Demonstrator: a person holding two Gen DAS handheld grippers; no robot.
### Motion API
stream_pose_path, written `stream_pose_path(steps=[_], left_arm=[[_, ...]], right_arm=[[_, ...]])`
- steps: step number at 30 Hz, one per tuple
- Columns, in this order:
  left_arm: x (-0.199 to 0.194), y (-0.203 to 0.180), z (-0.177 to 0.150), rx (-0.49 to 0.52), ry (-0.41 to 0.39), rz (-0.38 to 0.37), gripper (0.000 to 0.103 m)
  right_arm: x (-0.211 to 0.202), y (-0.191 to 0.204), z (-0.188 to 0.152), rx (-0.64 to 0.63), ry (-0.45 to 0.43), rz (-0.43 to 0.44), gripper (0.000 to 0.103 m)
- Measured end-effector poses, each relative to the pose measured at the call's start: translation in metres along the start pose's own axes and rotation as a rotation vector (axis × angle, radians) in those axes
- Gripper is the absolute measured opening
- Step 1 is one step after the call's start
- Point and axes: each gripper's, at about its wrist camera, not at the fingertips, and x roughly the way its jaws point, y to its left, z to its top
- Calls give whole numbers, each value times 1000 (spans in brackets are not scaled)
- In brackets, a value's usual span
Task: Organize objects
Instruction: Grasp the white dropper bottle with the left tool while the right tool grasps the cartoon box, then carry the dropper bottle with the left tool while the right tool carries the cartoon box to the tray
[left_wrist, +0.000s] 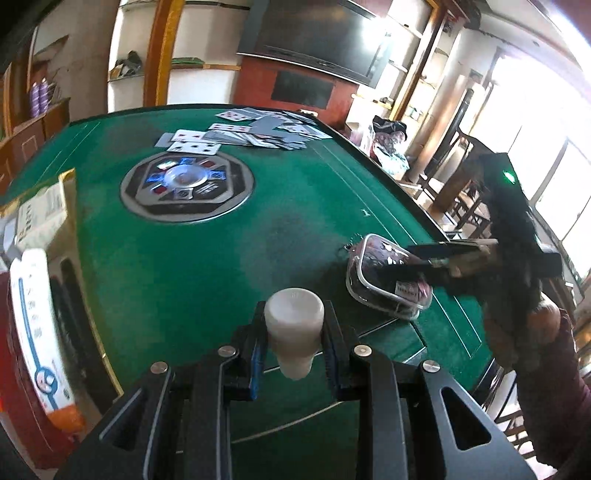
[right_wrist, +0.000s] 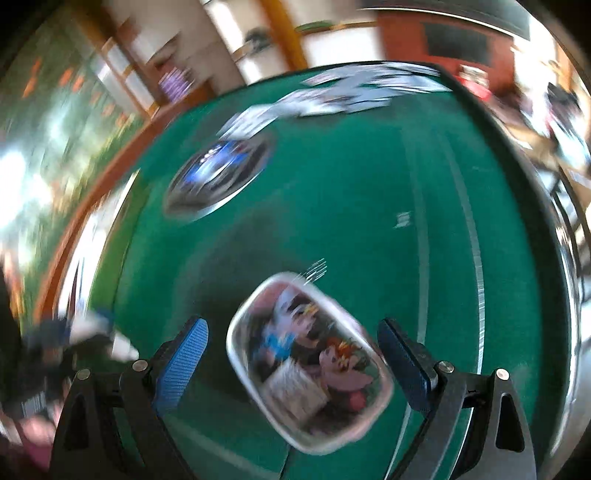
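My left gripper (left_wrist: 294, 345) is shut on a small white bottle (left_wrist: 293, 328), held above the green felt table (left_wrist: 221, 258). A clear oval plastic case with a cartoon picture (left_wrist: 388, 284) lies on the felt to the right. My right gripper (left_wrist: 400, 264) reaches over that case in the left wrist view. In the blurred right wrist view the case (right_wrist: 308, 363) sits between the open blue-padded fingers (right_wrist: 183, 363), not touched, and the right gripper (right_wrist: 291, 354) is open.
Several playing cards (left_wrist: 251, 133) are spread at the table's far side. A round control panel (left_wrist: 186, 184) sits in the table's middle. A cardboard box (left_wrist: 40, 218) and a white-and-orange packet (left_wrist: 38, 332) stand at the left edge. Chairs (left_wrist: 469, 206) stand beyond the right edge.
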Motion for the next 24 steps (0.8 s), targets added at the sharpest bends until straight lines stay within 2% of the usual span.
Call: stream_pose_path(steps=[1,3,6,9,15,17,20,22,24], left_arm=[[-1,2,-1,-6,-4,-2,25],[-4,4,-3,-9,-13,3,25],[-2,6,-8,-16,-9,10,25],[3,5,-11,-5,7,30,25],[5,4,-17,-5,7,32,25],[2,5,-17,-10,1,31,25],[-2,4,-18,-12,-12,38,25],[-5,3,-18,-9,-19,44,25],[-9,0,-18,-3,-29,52,25]], right_arm=[[-1,9,-3,-42,13,-17,96],[-3,25,-8,-109,11,-109,96],[1,35,-12,-145,-10,-212,96],[8,44,-15,-166,-8,-251,96],[23,60,-24,-266,-33,-388,96],[27,60,-26,-286,-29,-409,90],[19,56,-26,-256,-51,-370,83],[10,51,-24,-204,-70,-318,83],[4,47,-24,-170,-90,-303,83]])
